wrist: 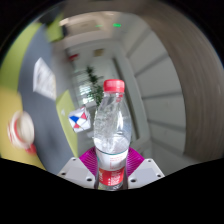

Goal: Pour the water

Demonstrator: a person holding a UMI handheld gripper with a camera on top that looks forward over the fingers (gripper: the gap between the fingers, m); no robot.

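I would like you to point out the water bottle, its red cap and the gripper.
water bottle [111, 135]: gripper view, on its clear body.
red cap [114, 86]: gripper view, on the cap's side.
gripper [111, 170]: gripper view, midway between the fingertips, at the bottle's base.

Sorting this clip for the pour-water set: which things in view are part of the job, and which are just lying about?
Part of the job:
- water bottle with red cap, held between the fingers

Lying about:
- red-and-white round object off to one side
- small red, white and blue item behind the bottle
- table
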